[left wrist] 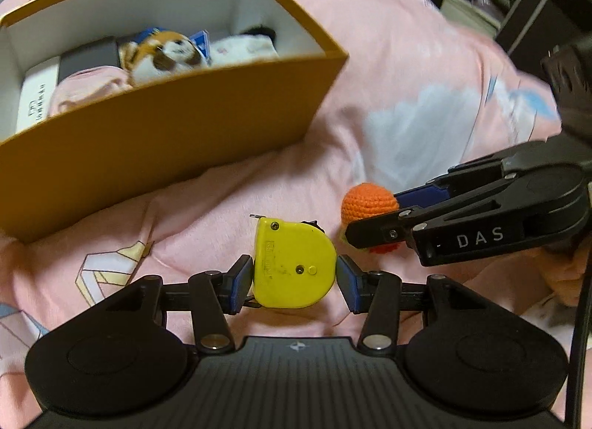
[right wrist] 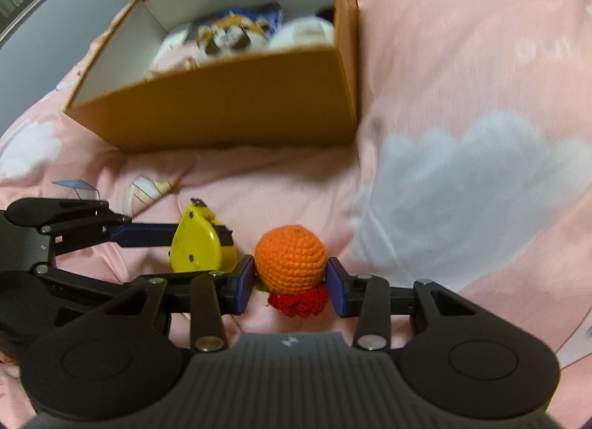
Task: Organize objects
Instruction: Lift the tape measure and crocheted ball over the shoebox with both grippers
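Left wrist: tan cardboard box (left wrist: 166, 125), white inside, holds plush toys (left wrist: 166, 53). Left gripper (left wrist: 294, 277) fingers clamp yellow plastic D-shaped tape measure (left wrist: 292, 266); right gripper (right wrist: 290, 281) fingers grip orange crocheted ball (right wrist: 290, 255).

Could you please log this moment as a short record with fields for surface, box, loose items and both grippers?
surface: pink bedspread with cloud print
box: open tan box, already holding a plush toy and other soft items
tape measure: yellow tape measure on the bedspread, between the left gripper pads
crochet ball: orange crochet ball with a red base, between the right gripper pads
grip state: both pairs of pads sit at their item's sides; firm closure cannot be told
spacing: the two items lie side by side, in front of the box
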`<state>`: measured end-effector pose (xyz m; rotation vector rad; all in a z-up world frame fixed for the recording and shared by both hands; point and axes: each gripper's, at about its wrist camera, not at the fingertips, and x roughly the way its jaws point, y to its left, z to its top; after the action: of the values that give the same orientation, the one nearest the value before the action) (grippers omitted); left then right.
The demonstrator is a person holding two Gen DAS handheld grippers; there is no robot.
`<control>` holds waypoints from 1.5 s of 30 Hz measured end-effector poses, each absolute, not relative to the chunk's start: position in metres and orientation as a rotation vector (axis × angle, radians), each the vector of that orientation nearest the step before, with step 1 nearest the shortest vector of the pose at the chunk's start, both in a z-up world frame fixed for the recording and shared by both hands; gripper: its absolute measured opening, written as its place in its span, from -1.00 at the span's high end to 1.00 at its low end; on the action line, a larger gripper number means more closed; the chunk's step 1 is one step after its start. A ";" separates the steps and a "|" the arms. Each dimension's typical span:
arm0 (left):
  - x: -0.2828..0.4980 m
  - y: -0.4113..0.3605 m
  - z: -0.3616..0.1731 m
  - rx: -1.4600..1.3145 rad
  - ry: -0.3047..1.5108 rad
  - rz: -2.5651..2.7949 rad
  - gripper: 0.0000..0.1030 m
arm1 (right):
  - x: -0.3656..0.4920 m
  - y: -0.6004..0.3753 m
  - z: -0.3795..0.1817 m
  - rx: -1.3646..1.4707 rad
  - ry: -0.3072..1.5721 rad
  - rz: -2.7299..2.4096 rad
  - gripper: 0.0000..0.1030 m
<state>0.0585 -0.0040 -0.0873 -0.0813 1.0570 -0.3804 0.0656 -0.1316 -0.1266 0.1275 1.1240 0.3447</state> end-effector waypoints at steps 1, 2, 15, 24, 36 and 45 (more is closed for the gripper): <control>0.057 0.001 -0.082 -0.107 1.047 -0.379 -0.09 | 0.066 -0.134 -0.119 0.119 1.109 0.350 0.16; 0.058 0.004 -0.077 -0.126 1.036 -0.377 -0.09 | 0.066 -0.132 -0.112 0.107 1.092 0.355 0.16; 0.085 0.023 -0.003 -0.275 0.818 -0.335 -0.09 | 0.087 -0.144 -0.010 -0.082 0.812 0.447 0.16; 0.153 0.043 -0.002 -0.342 0.802 -0.188 -0.09 | 0.145 -0.124 -0.009 -0.226 0.730 0.425 0.16; 0.217 0.057 -0.048 -0.439 0.865 -0.143 -0.09 | 0.209 -0.105 -0.050 -0.432 0.724 0.427 0.16; 0.244 0.052 -0.064 -0.413 0.892 -0.134 -0.08 | 0.238 -0.097 -0.076 -0.514 0.748 0.398 0.16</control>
<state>0.2439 0.0520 -0.0640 -0.4131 0.8924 -0.1343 0.2377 -0.0969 -0.0759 -0.5136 0.7482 0.3983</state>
